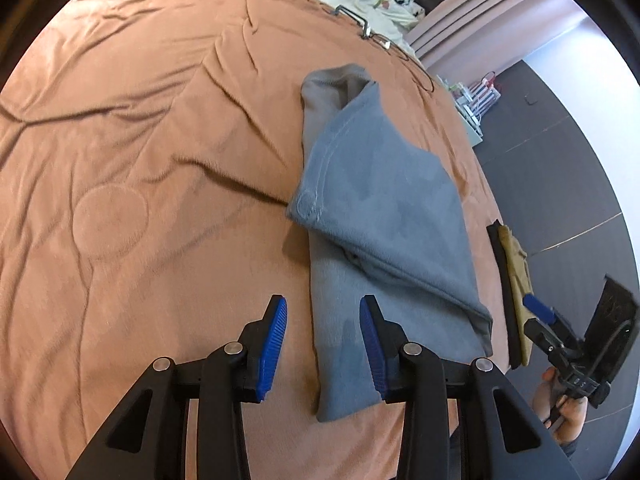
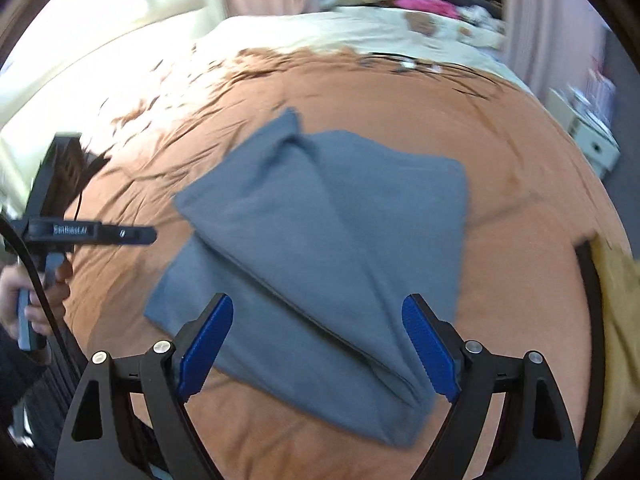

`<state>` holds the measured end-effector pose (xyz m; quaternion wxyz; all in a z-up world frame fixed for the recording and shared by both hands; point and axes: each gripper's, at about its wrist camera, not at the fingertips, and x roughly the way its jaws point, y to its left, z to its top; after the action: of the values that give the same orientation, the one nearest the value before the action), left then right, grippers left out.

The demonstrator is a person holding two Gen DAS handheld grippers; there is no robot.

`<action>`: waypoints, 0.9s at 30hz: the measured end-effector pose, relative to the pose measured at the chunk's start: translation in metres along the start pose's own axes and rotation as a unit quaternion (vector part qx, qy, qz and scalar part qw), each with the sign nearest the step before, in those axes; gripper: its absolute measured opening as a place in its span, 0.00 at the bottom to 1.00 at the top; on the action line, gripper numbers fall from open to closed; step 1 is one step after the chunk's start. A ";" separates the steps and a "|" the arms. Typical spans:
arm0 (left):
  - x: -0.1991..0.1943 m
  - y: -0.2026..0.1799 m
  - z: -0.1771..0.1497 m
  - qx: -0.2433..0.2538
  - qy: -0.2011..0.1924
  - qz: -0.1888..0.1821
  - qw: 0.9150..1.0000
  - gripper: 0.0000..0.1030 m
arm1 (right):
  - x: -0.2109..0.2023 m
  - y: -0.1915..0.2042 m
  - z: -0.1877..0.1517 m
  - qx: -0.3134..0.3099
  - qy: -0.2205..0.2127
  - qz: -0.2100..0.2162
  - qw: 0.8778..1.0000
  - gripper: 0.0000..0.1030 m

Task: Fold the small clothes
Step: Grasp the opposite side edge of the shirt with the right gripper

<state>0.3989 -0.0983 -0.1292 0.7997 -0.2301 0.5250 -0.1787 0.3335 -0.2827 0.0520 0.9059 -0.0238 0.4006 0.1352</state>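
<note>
Left wrist, garment: I see the grey-blue garment [image 1: 384, 216] partly folded on the orange bedspread [image 1: 140, 160], near its right edge.
Left wrist, tongs: my left gripper [image 1: 323, 344] is spread, empty, straddling the garment's near left edge.
Left wrist, next fold: I judge I should pinch both layers at the near hem.
Right wrist, tongs: my right gripper [image 2: 318, 344] is spread over the garment's near corner, holding nothing.
Right wrist, writing: the other tool reads "GenRobot.AI", I think; it's blurred.

Left of the grey garment [image 1: 372, 208] the orange bedspread [image 1: 140, 160] lies open. At the right edge sits a yellowish folded item [image 1: 516, 280], and glasses [image 1: 384, 42], perhaps, lie far beyond.
</note>
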 end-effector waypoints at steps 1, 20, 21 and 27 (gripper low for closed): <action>0.000 0.000 0.002 0.001 -0.004 0.002 1.000 0.38 | 0.005 0.007 0.003 -0.014 0.000 0.003 1.000 0.82; -0.015 0.024 0.016 0.010 -0.008 0.008 1.000 0.38 | 0.102 0.065 0.050 -0.140 0.057 0.057 0.987 0.46; -0.016 0.026 0.015 0.011 -0.008 0.011 1.000 0.38 | 0.111 0.070 0.053 -0.142 0.060 0.054 0.987 0.46; -0.026 0.036 0.017 0.015 -0.004 0.027 1.000 0.38 | 0.151 0.072 0.052 -0.111 0.063 0.034 0.991 0.31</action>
<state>0.4061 -0.0517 -0.1236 0.8095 -0.2050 0.5252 -0.1640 0.4488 -0.1717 -0.0186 0.8655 -0.1185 0.4401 0.2079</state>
